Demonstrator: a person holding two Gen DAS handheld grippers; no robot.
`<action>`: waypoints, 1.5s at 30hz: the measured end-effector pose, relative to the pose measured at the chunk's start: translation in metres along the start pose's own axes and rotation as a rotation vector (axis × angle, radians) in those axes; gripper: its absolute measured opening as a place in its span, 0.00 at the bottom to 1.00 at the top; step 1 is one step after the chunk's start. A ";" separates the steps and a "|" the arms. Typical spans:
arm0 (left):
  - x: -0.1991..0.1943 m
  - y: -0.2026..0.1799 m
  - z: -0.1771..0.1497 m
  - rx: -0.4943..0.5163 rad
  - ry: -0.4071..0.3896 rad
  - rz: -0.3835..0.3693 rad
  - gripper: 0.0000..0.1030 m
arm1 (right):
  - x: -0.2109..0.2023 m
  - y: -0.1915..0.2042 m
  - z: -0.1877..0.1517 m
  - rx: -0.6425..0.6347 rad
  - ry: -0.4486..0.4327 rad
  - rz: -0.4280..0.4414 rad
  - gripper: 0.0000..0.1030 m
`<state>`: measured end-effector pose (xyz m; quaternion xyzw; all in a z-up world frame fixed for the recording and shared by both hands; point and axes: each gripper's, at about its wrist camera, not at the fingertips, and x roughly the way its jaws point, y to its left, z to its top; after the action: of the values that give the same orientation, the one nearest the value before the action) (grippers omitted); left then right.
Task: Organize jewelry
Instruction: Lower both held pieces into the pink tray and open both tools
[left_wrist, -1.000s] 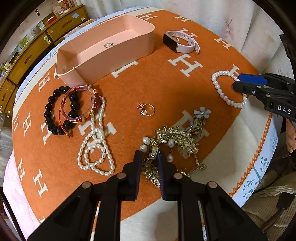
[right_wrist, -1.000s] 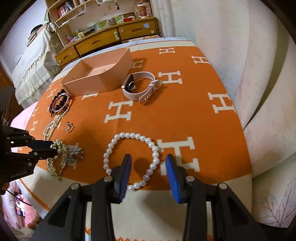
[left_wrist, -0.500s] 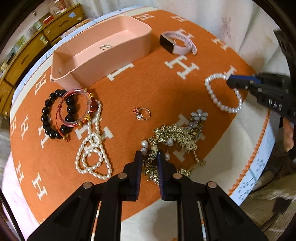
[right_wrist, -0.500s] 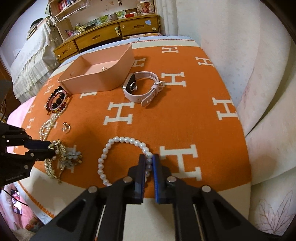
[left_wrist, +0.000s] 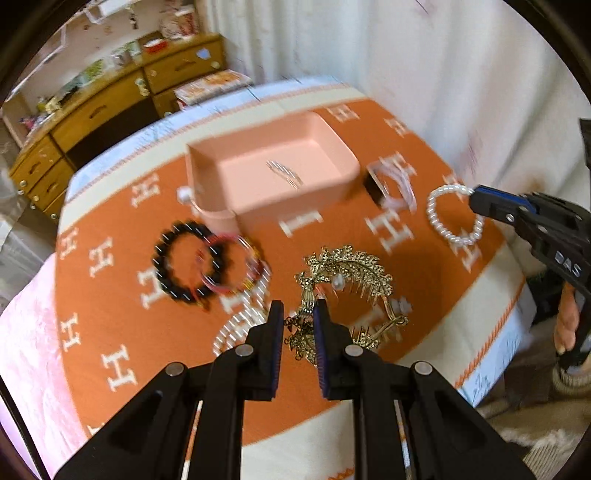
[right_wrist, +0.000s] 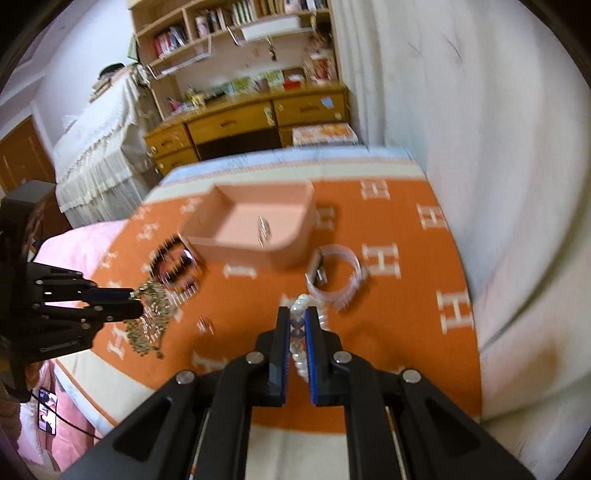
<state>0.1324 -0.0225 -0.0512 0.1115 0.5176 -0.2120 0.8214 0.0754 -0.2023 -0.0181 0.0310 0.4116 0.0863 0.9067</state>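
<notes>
- The gold hair comb (left_wrist: 347, 273), a leafy piece with pearls, hangs lifted above the orange blanket (left_wrist: 332, 236), pinched at one end by the left gripper (left_wrist: 298, 325), whose 2 fingers are clamped on its chain-like end.
- The pearl bracelet (left_wrist: 448, 218) is likewise raised off the blanket, caught between the closed fingers of the right gripper (right_wrist: 297, 332); its loop dangles from the tips.
- The pink tray (left_wrist: 273, 173) sits on the blanket beyond both pieces, with 1 small silvery item (left_wrist: 284, 173) inside it.
- Just right of the tray lies the pink watch (right_wrist: 334, 273), on the blanket.
- Left of the tray, the black bead bracelet (left_wrist: 184, 266) and the red bangle (left_wrist: 232, 266) overlap, with a pearl necklace (left_wrist: 243, 314) just beside them.
- A small ring (right_wrist: 204, 325) lies on the blanket between the 2 grippers.
- Motion blur softens most of these.
</notes>
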 end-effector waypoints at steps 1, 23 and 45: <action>-0.002 0.004 0.008 -0.017 -0.012 0.013 0.13 | -0.002 0.003 0.010 -0.003 -0.018 0.010 0.07; 0.116 0.073 0.121 -0.225 0.020 0.162 0.13 | 0.147 0.011 0.128 0.191 0.028 0.131 0.08; 0.056 0.051 0.089 -0.154 -0.056 0.158 0.52 | 0.125 0.012 0.097 0.087 0.111 -0.018 0.09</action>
<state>0.2482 -0.0259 -0.0640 0.0826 0.4987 -0.1090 0.8559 0.2274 -0.1658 -0.0455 0.0616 0.4649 0.0618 0.8810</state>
